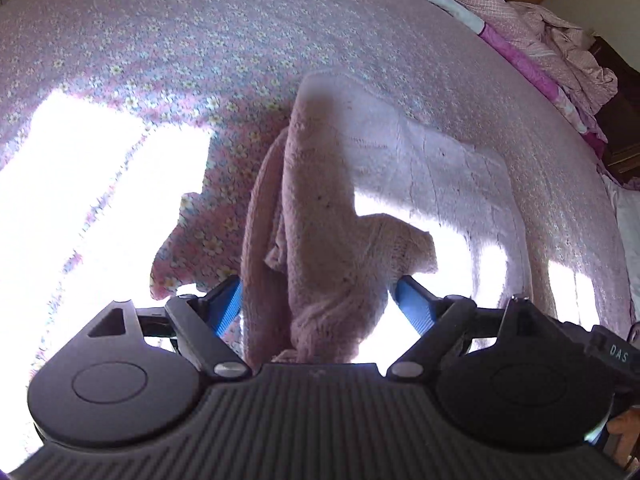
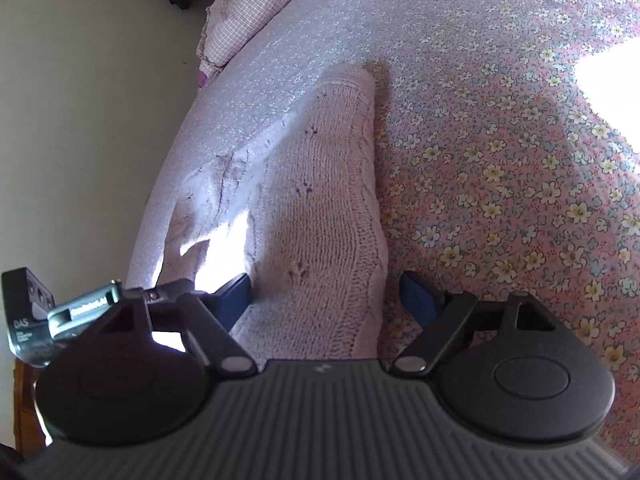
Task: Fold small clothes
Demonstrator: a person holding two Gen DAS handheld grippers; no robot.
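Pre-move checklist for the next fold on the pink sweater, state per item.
1. Left gripper open: ok, both blue pads stand apart.
2. Left pads free of the sweater: cannot tell; a bunched fold sits between them and seems to brush the left pad.
3. Right gripper open: ok, jaws wide; the right pad is plainly clear of the knit.
4. Sweater lying flat: not ok; it is humped and bunched in the left wrist view.
5. Sweater fully on the bedsheet: cannot tell; its near end is hidden under the grippers.
6. Lighting: not ok; sun patches wash out parts of the sweater and sheet.
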